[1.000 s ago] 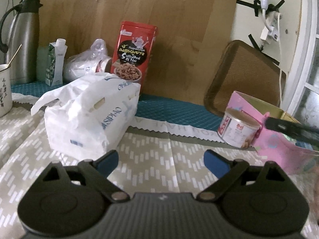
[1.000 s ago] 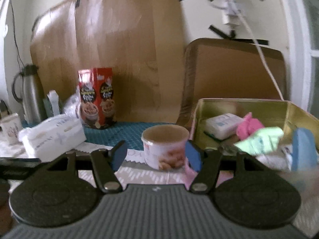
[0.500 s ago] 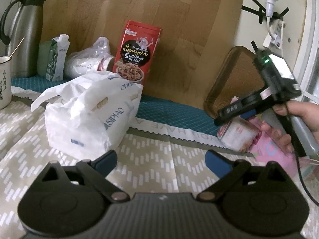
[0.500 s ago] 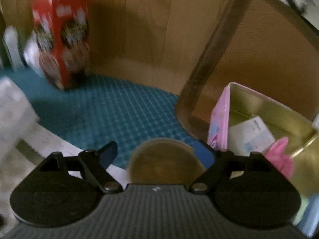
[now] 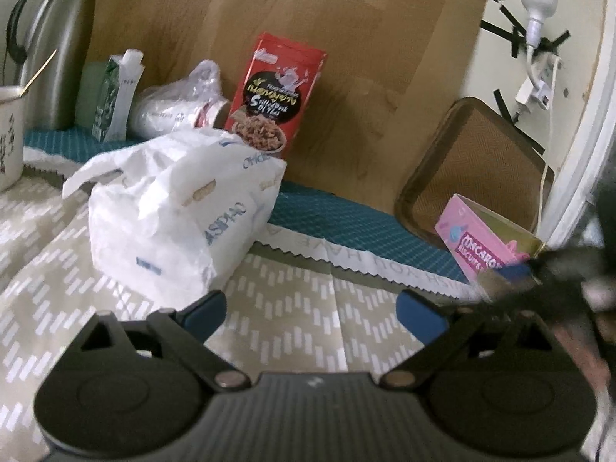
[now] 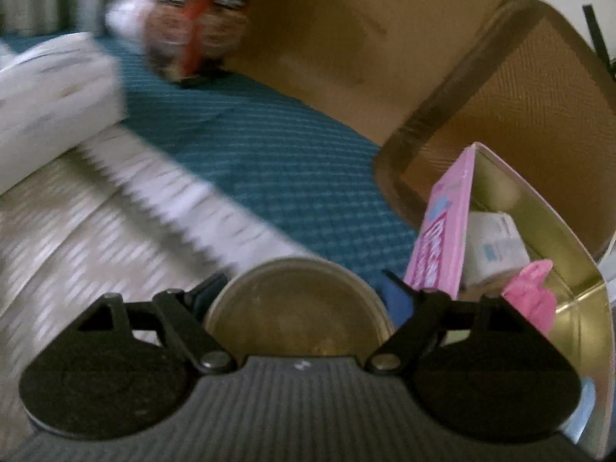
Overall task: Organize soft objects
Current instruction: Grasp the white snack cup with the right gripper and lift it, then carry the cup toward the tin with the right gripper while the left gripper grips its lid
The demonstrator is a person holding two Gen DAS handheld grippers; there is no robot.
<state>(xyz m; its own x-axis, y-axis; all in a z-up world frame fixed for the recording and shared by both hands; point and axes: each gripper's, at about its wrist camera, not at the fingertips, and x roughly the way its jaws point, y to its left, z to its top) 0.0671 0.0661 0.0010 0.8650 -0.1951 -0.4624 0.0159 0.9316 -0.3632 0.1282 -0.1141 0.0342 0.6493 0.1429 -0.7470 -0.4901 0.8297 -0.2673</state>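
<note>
My right gripper (image 6: 302, 292) points down over a round can (image 6: 296, 308) and is shut on it, one blue pad against each side. The can stays sharp while the table behind it blurs. Just right of it is the pink biscuit tin (image 6: 442, 231), which holds a white packet (image 6: 496, 246) and a pink soft thing (image 6: 531, 292). In the left wrist view the tin (image 5: 473, 242) has its front uncovered, with a dark blur of the right gripper beside it. My left gripper (image 5: 310, 304) is open and empty above the patterned cloth. A white soft tissue pack (image 5: 173, 211) lies ahead of it to the left.
A red snack box (image 5: 273, 92), a wrapped bundle (image 5: 177, 104), a green carton (image 5: 111, 96), a steel flask (image 5: 57, 46) and a mug (image 5: 7, 134) line the back and left. A brown tray (image 5: 477, 161) leans on the wall behind the tin.
My right gripper came down over the can with wider jaws, and the can has left its spot in front of the pink tin. The left gripper has barely moved.
</note>
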